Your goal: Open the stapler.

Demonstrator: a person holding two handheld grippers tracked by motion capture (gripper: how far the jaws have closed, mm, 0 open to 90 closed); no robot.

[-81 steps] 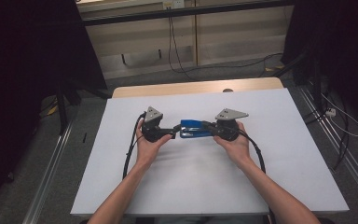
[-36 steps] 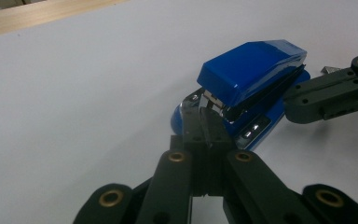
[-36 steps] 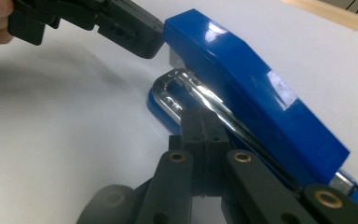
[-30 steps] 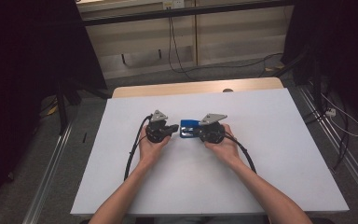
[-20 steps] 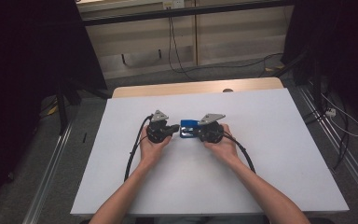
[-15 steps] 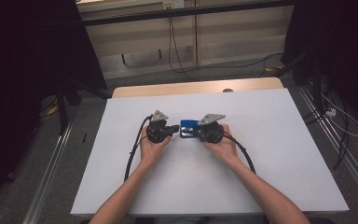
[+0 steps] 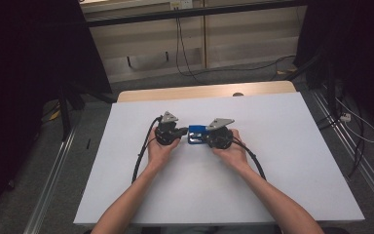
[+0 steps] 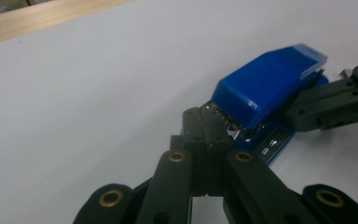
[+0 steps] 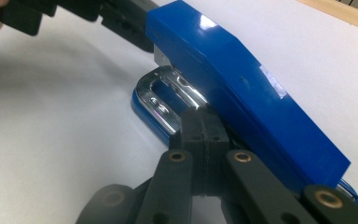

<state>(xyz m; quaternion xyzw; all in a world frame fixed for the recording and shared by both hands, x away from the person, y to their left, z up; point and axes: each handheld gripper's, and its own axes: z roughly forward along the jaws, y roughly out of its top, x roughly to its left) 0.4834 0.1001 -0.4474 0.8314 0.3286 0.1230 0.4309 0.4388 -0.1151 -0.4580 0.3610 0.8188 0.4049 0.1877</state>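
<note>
Both pairs of jaws are seen pressed together, tips against a blue stapler (image 7: 196,134) and nothing clamped between them. In the high view the stapler is found at centre frame on the white table (image 7: 292,161), its long axis running left to right, held between the left gripper (image 7: 177,133) and the right gripper (image 7: 208,138), each equally close to one end. In the left gripper view the stapler (image 8: 265,91) lies up and to the right of the tips; in the right gripper view it (image 9: 242,88) is met at its side. Compared with the earliest high frame, the grippers are brought closer together.
</note>
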